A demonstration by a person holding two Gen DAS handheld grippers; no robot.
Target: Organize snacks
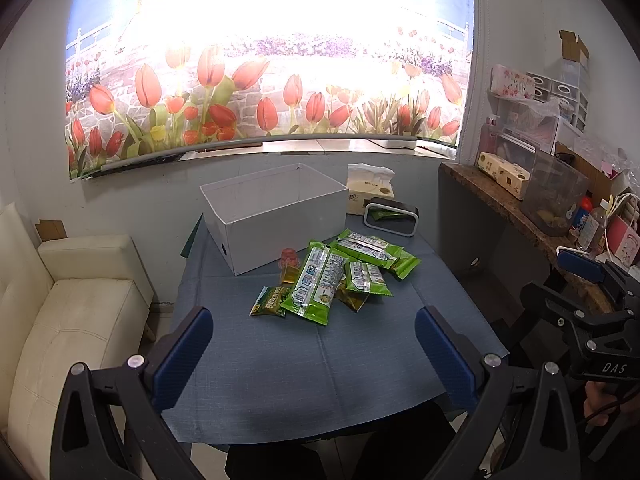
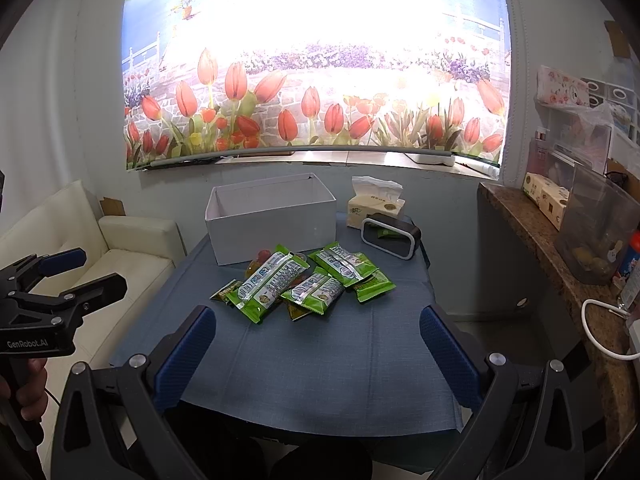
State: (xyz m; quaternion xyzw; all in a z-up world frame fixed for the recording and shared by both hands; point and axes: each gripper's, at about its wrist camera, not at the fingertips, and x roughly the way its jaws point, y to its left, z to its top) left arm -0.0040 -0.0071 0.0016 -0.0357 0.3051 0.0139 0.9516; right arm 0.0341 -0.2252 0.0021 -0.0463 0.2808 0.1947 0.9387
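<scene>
The snack packets (image 1: 332, 276) lie in a loose pile in the middle of the blue tablecloth (image 1: 300, 360), just in front of the white box (image 1: 280, 216), which looks empty. Our left gripper (image 1: 314, 344) and right gripper (image 2: 318, 346) hang near the table's close edge, fingers spread wide, holding nothing. We think we should take the top long green packet first, pinch it by an edge, and lift it over the box wall.

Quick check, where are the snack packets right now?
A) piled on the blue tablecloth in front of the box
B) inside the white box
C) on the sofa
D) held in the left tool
A: the snack packets lie in a loose pile on the blue tablecloth, in front of the white box; both tools are open and hold nothing.
</scene>
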